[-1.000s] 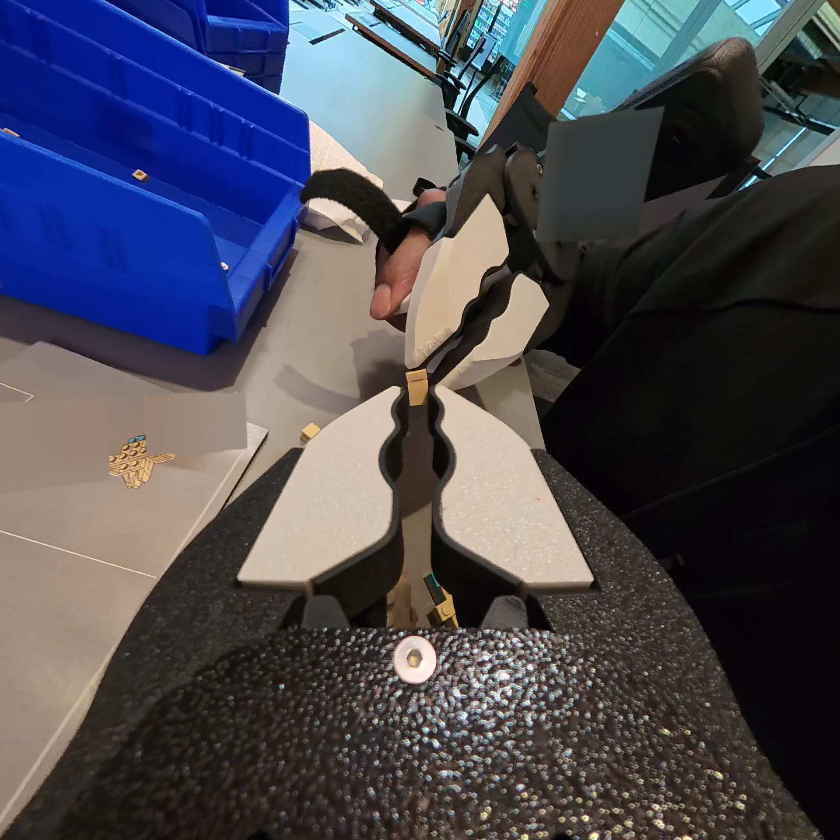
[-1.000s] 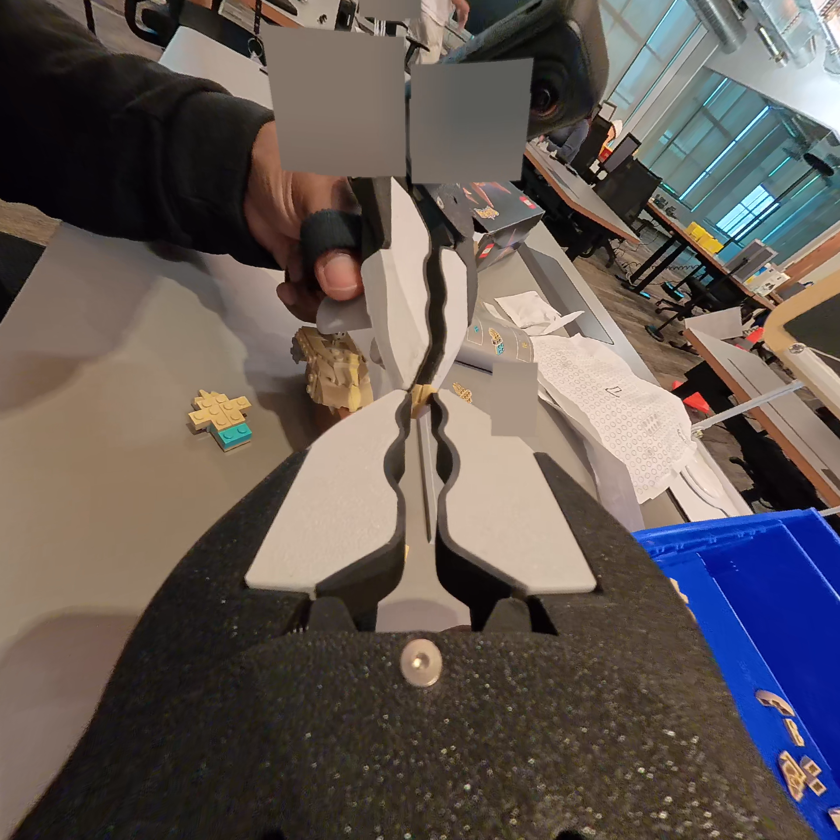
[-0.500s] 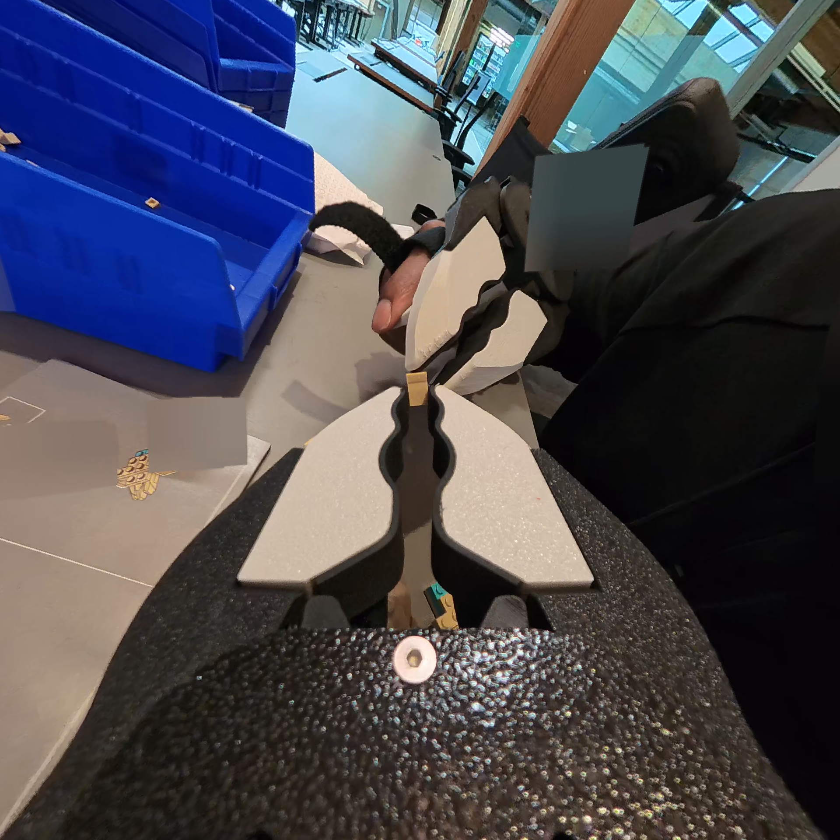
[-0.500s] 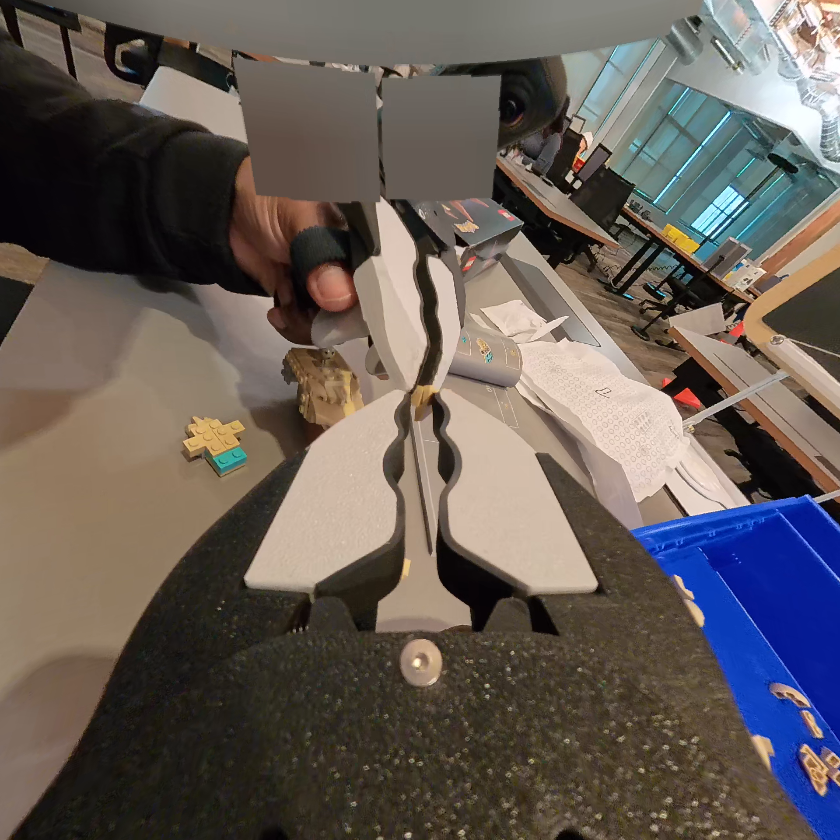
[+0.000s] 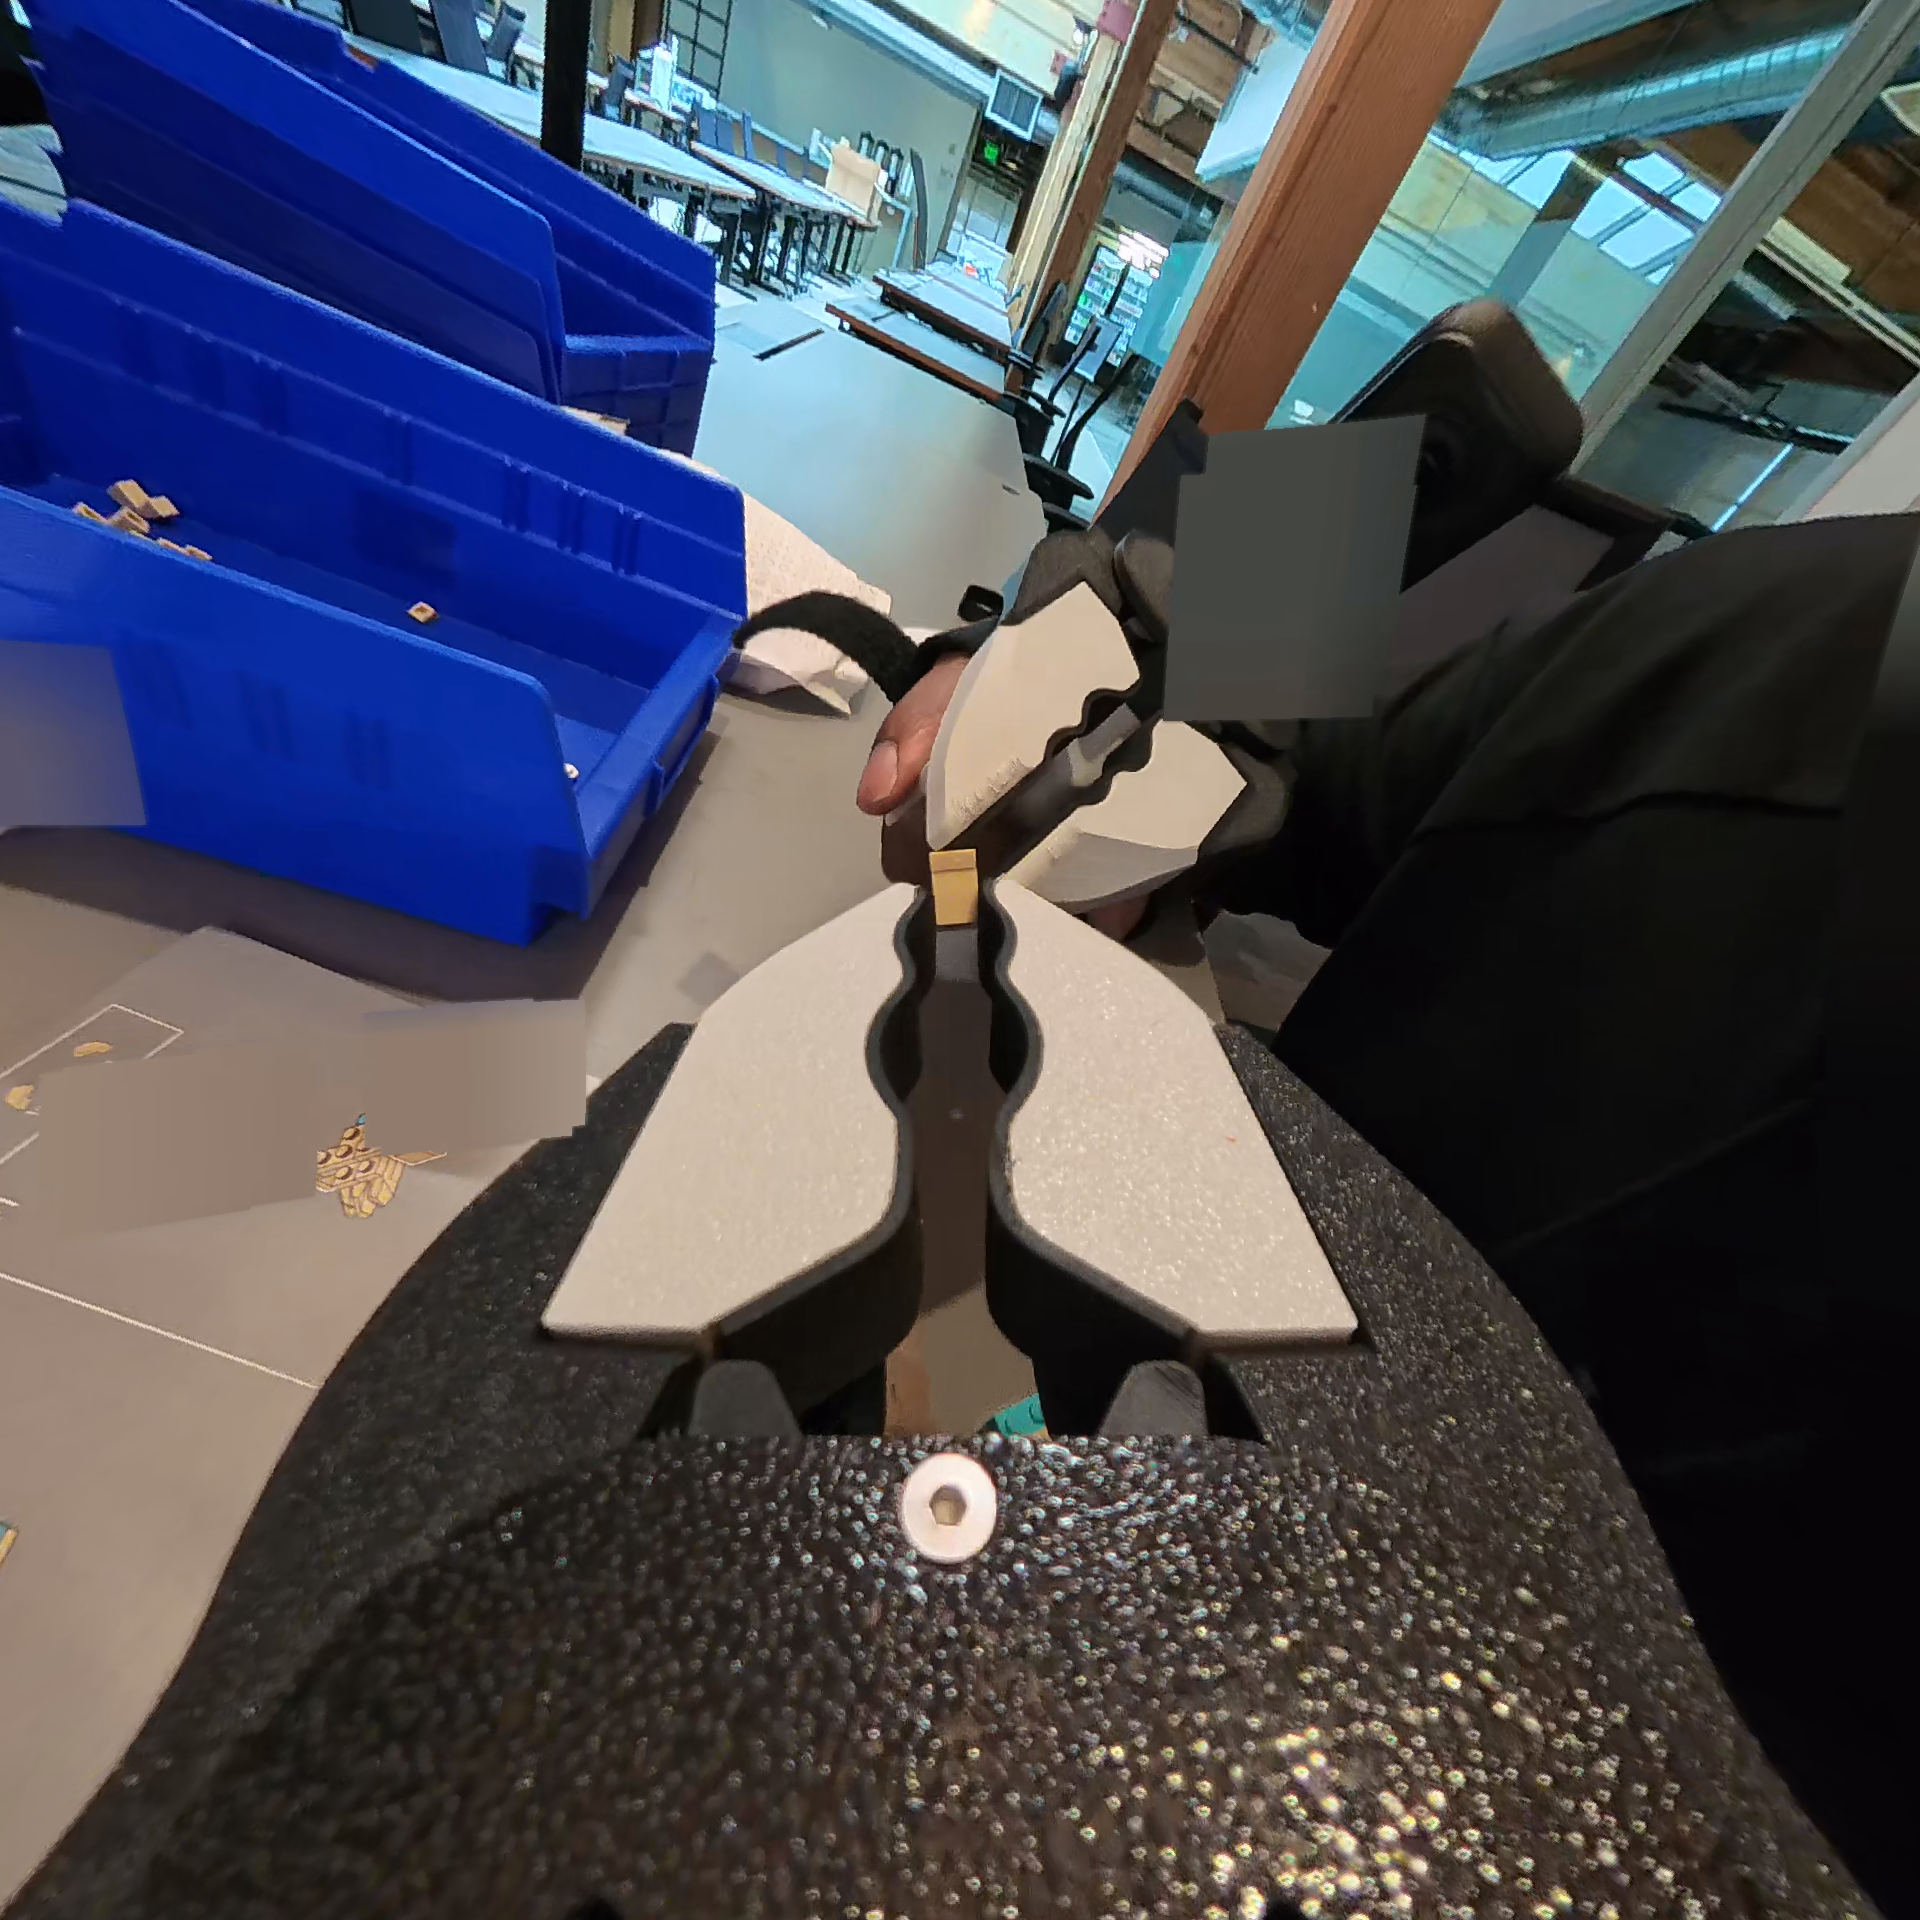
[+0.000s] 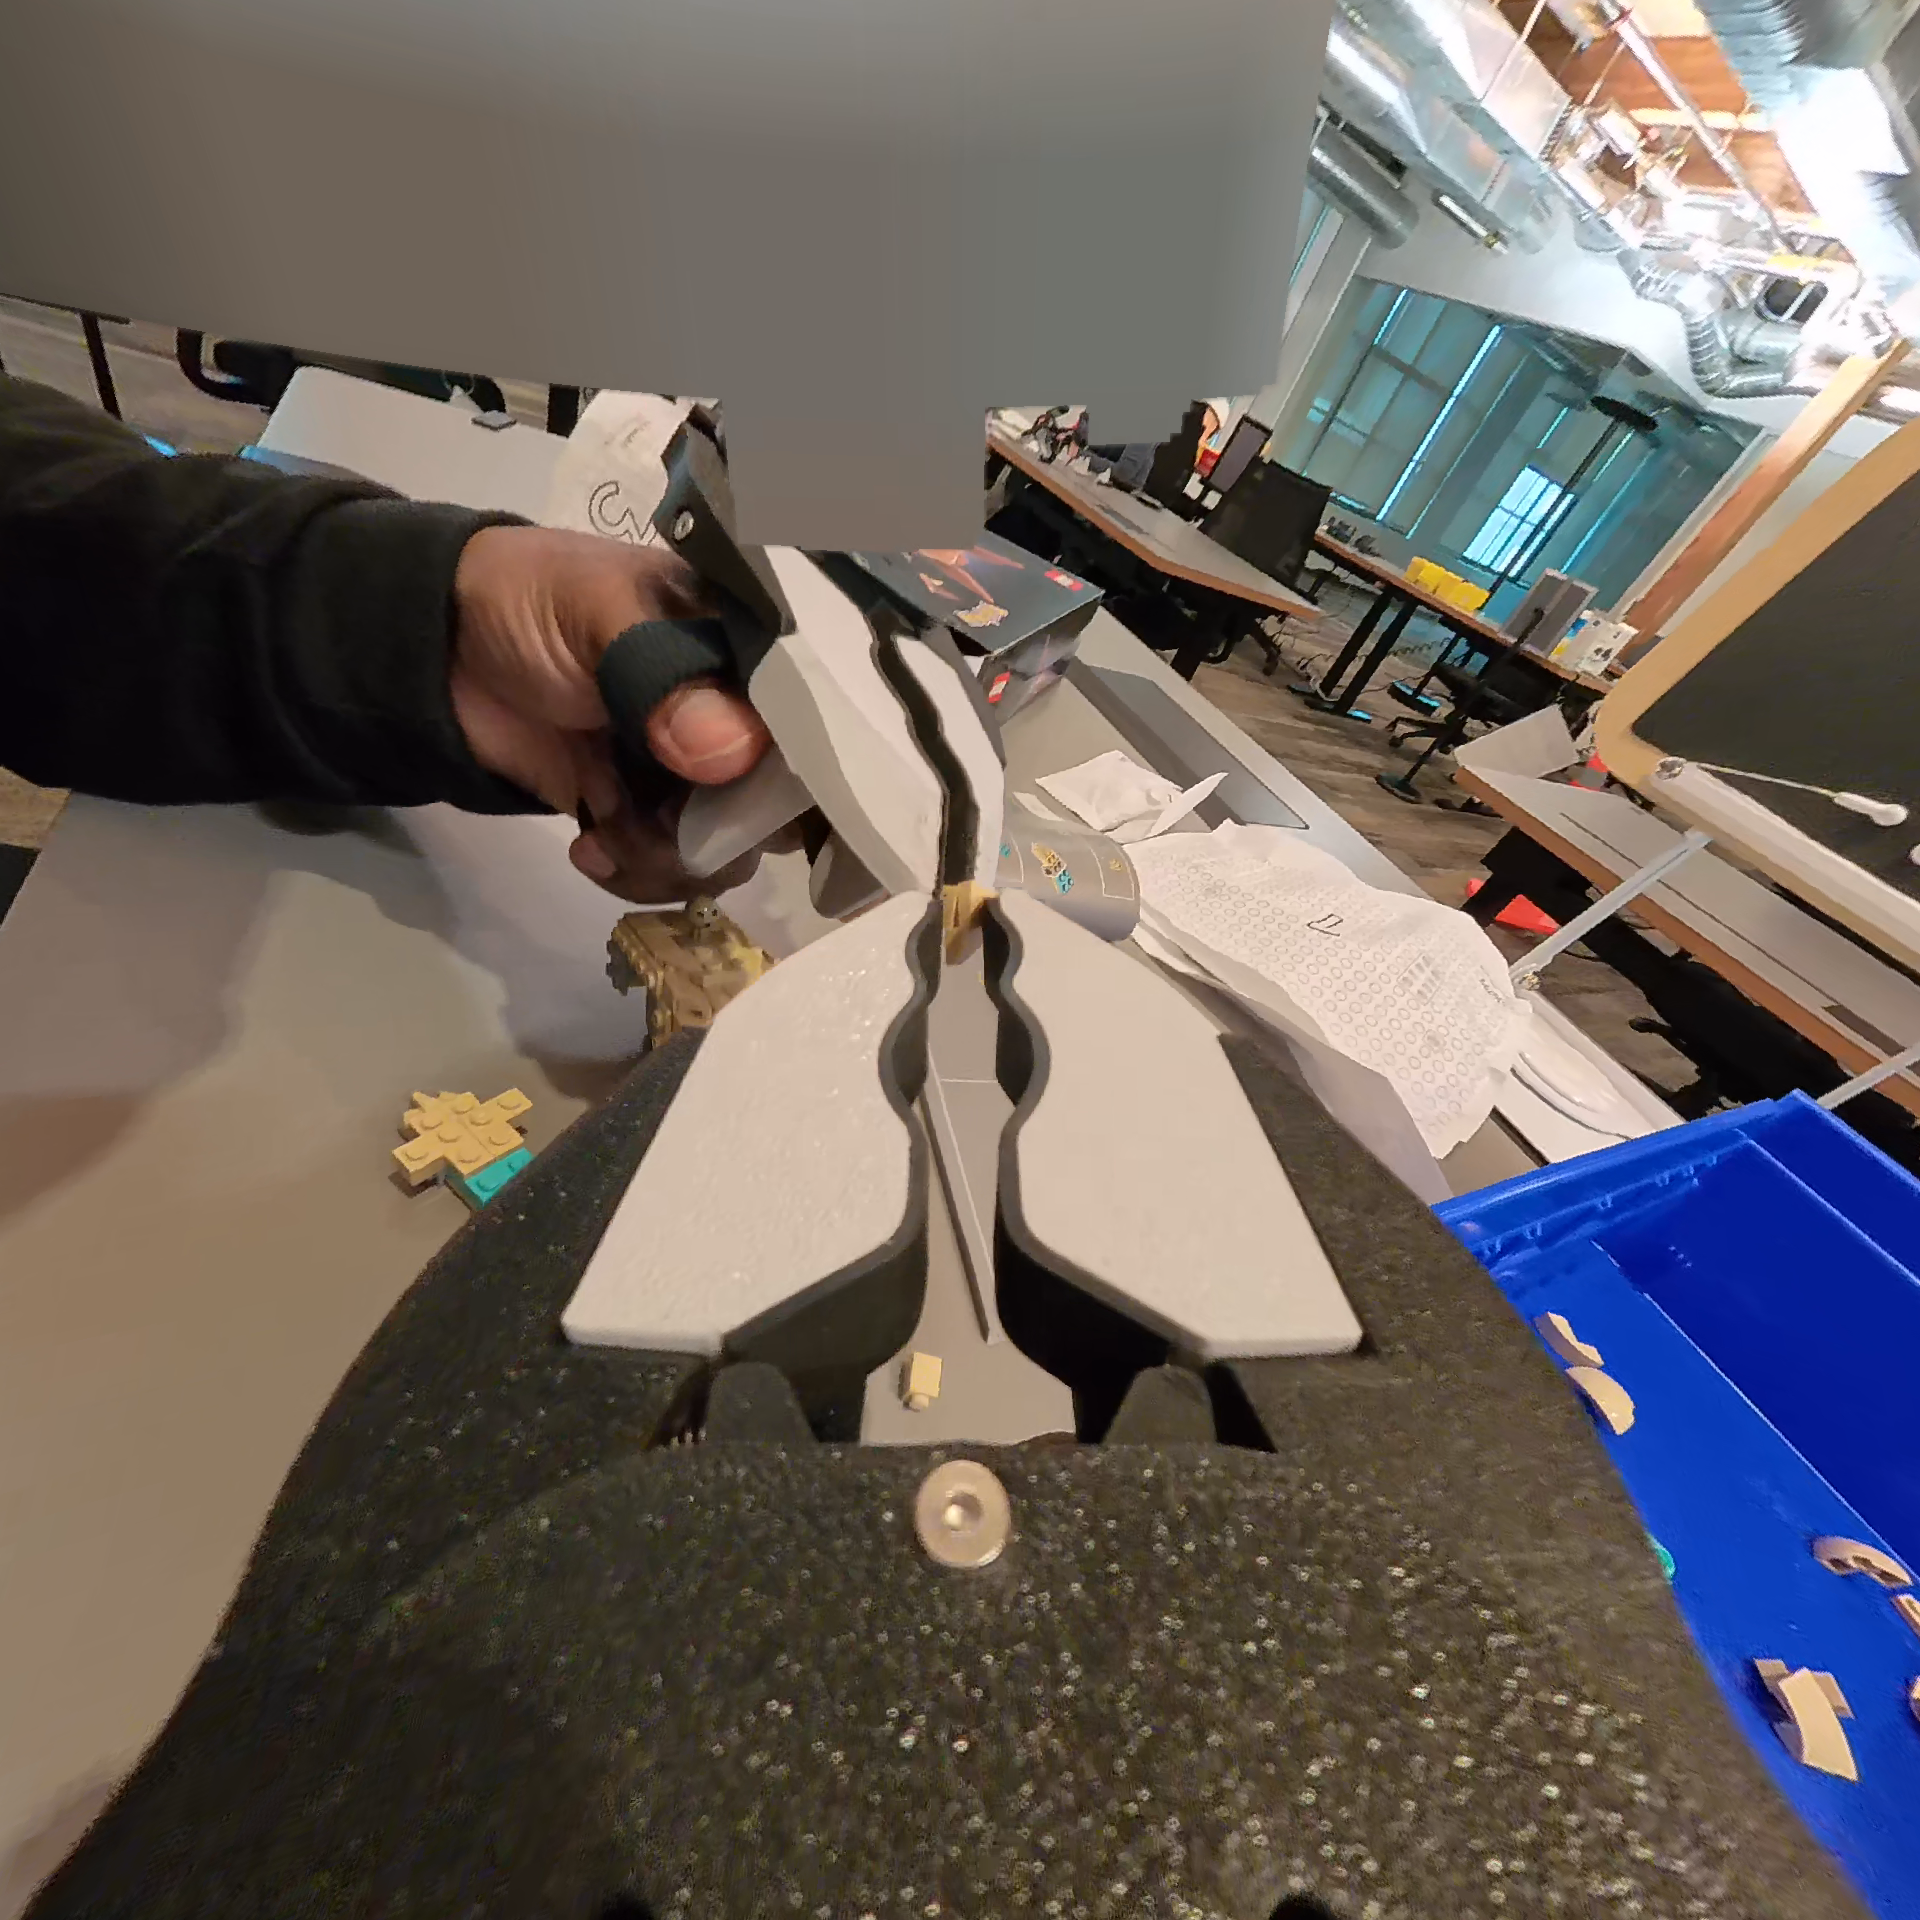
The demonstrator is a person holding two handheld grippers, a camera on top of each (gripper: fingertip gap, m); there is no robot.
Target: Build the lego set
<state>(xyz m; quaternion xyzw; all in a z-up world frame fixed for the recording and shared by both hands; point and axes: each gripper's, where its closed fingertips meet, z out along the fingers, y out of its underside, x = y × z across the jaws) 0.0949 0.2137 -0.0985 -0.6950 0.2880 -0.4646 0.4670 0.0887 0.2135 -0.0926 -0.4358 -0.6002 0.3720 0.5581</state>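
An open-plan workshop with long desks and glass walls lies behind a grey table [image 6: 156,1039], where the half-built tan brick model [image 6: 691,961] serves as the landmark. Just above and beside that model the two grippers meet tip to tip. The left gripper [image 5: 954,902] pinches a small tan brick piece [image 5: 954,885] between its fingertips, both pads pressing its sides. The right gripper [image 6: 964,920] is closed on the same tan brick piece or one joined to it; which, I cannot tell. Near the model, on its left in the right wrist view, lies a loose tan-and-teal plate assembly [image 6: 462,1143]. Farther off to the other side sit crumpled perforated bags [image 6: 1330,966] and a blue bin [image 6: 1714,1351] with more tan parts. Judging by this, the model is partly built and loose parts are left.
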